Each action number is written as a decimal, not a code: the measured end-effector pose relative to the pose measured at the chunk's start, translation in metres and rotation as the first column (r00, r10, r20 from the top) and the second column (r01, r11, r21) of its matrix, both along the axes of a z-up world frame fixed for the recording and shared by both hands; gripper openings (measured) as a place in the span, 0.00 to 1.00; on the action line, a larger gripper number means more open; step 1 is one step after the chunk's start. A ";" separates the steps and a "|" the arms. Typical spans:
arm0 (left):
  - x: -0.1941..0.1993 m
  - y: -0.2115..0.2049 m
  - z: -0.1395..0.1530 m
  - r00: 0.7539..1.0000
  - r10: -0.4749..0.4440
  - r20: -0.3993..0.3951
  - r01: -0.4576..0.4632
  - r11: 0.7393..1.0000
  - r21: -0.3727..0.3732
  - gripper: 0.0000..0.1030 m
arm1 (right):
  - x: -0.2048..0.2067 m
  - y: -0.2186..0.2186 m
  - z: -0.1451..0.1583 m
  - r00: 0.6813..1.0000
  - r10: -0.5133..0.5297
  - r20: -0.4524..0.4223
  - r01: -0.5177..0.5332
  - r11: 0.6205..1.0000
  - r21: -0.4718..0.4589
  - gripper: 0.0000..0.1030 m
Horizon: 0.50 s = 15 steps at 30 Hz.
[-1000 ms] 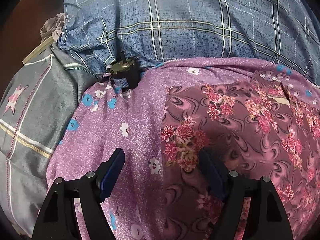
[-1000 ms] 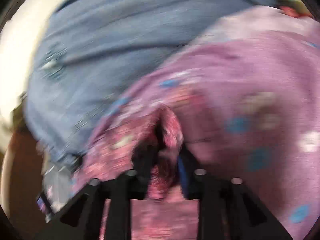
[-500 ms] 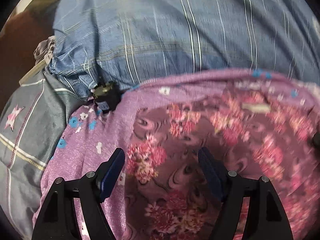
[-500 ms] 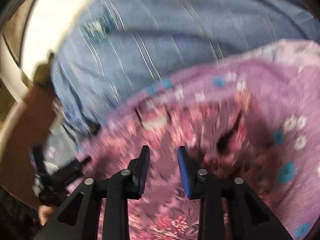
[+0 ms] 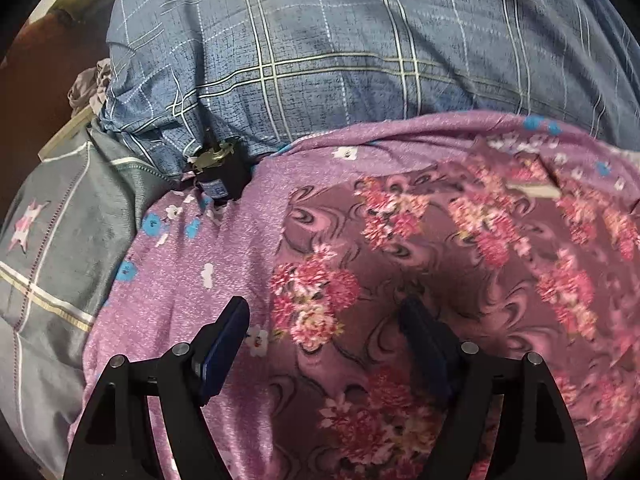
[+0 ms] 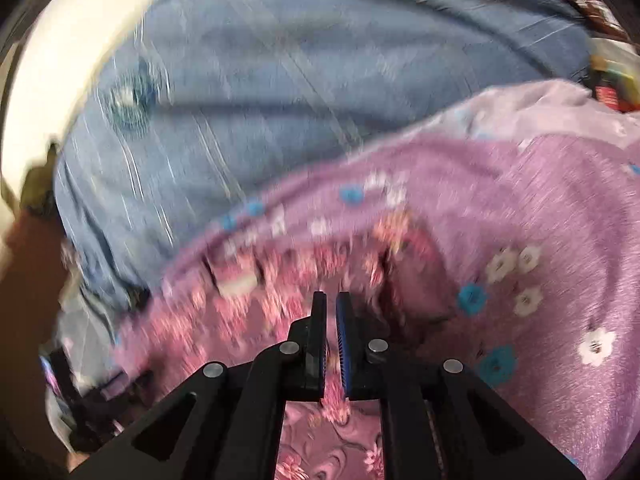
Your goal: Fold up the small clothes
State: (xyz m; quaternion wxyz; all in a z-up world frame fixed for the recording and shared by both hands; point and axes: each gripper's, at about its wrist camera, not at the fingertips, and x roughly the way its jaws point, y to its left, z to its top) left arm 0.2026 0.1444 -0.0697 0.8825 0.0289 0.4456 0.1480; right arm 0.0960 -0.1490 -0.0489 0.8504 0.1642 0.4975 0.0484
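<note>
Mauve floral cloth [image 5: 460, 288], w/ pink flower clusters & dark swirls, lies spread flat on a lilac sheet [image 5: 180, 300] dotted w/ small blue & white flowers; it's the landmark here. Left of the cloth, past the lilac strip, sits a grey bedcover [image 5: 60, 240] w/ pale stripes & a pink star. Up-left of the cloth, at the sheet's edge, a small black device [image 5: 220, 176] w/ a brass-coloured top rests against a blue plaid pillow [image 5: 320, 52], which runs along behind the cloth. A pale label [image 5: 532, 190] shows near the cloth's far right edge.

Left gripper [image 5: 324, 320] hangs over the cloth's near-left edge, fingers [image 5: 224, 344] spread wide & widening; one tip is over the lilac sheet, the other over the cloth, nothing pinched.

Right wrist view is blurred. Right gripper [image 6: 331, 300] is over the cloth [image 6: 248, 320] near its far edge, blue-padded fingers [image 6: 344, 344] drawn almost together w/ only a thin slit left. Can't tell if fabric is caught there. Pillow [image 6: 280, 92] lies beyond, lilac sheet [image 6: 560, 240] to the cloth's right.
</note>
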 end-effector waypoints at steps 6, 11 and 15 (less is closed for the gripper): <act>0.001 0.002 -0.003 1.000 -0.009 -0.009 0.009 1.000 -0.003 0.77 | -0.003 -0.014 0.008 0.998 -0.059 0.036 0.056 0.995 0.086 0.09; -0.003 0.006 -0.011 1.000 0.023 0.013 -0.023 1.000 0.009 0.89 | -0.004 0.009 -0.010 0.997 0.073 -0.011 -0.073 0.997 0.022 0.22; -0.016 0.026 0.006 1.000 0.023 -0.016 -0.025 0.994 -0.103 0.83 | -0.026 0.005 0.012 0.994 0.113 0.002 -0.113 0.993 0.037 0.25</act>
